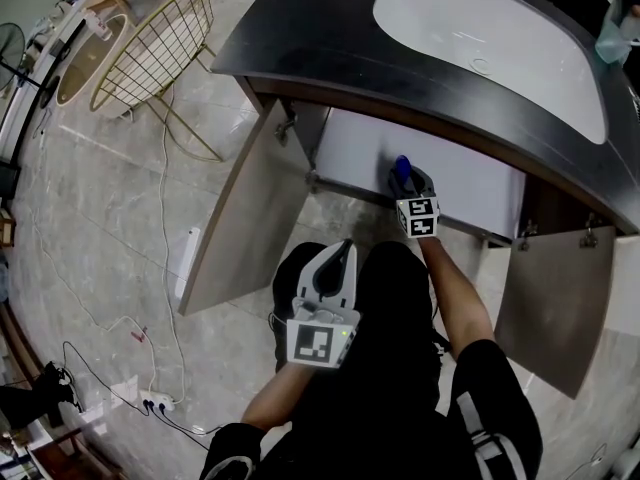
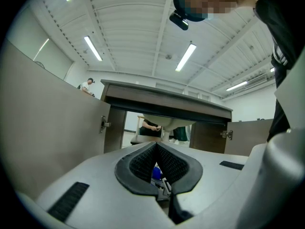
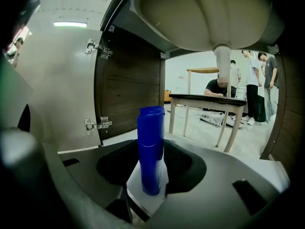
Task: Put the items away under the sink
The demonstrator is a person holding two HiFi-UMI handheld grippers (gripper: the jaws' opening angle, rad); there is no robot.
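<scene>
A blue bottle (image 1: 401, 171) (image 3: 151, 151) stands upright in my right gripper (image 1: 411, 185) (image 3: 151, 175), which is shut on its lower body. In the head view it is at the front edge of the open cabinet under the sink, over the white cabinet floor (image 1: 350, 148). In the right gripper view the bottle is beneath the sink bowl's underside (image 3: 205, 13), left of the drain pipe (image 3: 223, 63). My left gripper (image 1: 338, 258) (image 2: 158, 175) hangs back over the person's lap, pointing at the cabinet, shut and holding nothing.
Both cabinet doors stand open: the left door (image 1: 245, 218) and the right door (image 1: 555, 298). The dark countertop (image 1: 300, 38) with a white basin (image 1: 480, 28) overhangs the opening. A wire basket (image 1: 160, 43) and a power strip (image 1: 155, 400) are on the floor at the left.
</scene>
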